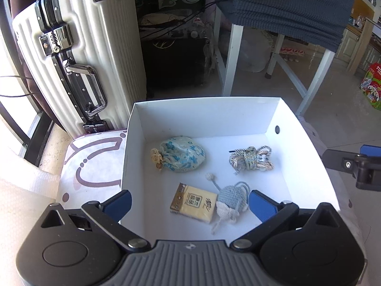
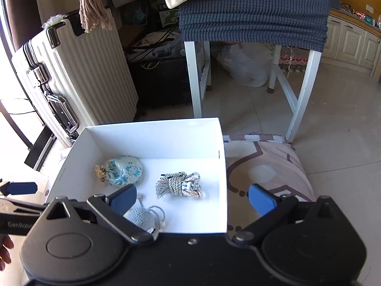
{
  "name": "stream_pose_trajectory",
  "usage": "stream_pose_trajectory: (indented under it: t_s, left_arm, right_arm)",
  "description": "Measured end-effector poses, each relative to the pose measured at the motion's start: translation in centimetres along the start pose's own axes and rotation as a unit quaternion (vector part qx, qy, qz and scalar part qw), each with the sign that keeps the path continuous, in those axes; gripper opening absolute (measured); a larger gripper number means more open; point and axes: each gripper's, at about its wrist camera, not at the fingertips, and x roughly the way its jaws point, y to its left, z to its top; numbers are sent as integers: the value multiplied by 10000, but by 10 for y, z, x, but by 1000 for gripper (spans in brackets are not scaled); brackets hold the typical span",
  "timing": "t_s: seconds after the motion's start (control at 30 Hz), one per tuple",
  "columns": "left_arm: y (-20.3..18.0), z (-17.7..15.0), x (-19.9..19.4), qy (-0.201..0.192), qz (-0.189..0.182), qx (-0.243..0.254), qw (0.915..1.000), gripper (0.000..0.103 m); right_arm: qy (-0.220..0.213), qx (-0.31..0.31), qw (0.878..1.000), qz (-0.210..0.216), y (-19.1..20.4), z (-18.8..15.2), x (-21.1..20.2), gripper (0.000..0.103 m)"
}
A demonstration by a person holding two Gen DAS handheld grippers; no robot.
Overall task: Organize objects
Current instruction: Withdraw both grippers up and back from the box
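A white cardboard box (image 1: 202, 116) (image 2: 157, 138) rests on a patterned cushion. On its floor lie a blue-flowered drawstring pouch (image 1: 182, 153) (image 2: 123, 170), a coiled silver-grey rope bundle (image 1: 252, 160) (image 2: 182, 186), a yellow tissue pack (image 1: 194, 202) and a grey-white crocheted toy (image 1: 232, 201) (image 2: 142, 217). My left gripper (image 1: 189, 202) hovers open above the box's near side, the tissue pack and toy below the gap between its blue pads. My right gripper (image 2: 193, 199) is open above the box's right wall, nothing between its pads.
A white ribbed suitcase (image 1: 78, 54) (image 2: 78, 71) stands behind the box at the left. A white-legged table with a dark blue cloth (image 1: 290, 12) (image 2: 254, 9) stands behind on the tiled floor. The patterned cushion (image 2: 266, 166) extends right of the box. A hand (image 2: 4, 250) shows at lower left.
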Motion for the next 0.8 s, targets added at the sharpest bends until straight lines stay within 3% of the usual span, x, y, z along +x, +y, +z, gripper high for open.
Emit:
stream_pose_trajectory:
  t_s: [0.47, 0.8]
  left_arm:
    - [-2, -32, -69, -300, 64, -39, 9995, 103]
    - [-1, -57, -96, -508, 194, -132, 9984, 103]
  right_arm:
    - [-249, -38, 9995, -196, 6, -26, -67, 103]
    - [-392, -135, 9987, -295, 16, -49, -97, 103]
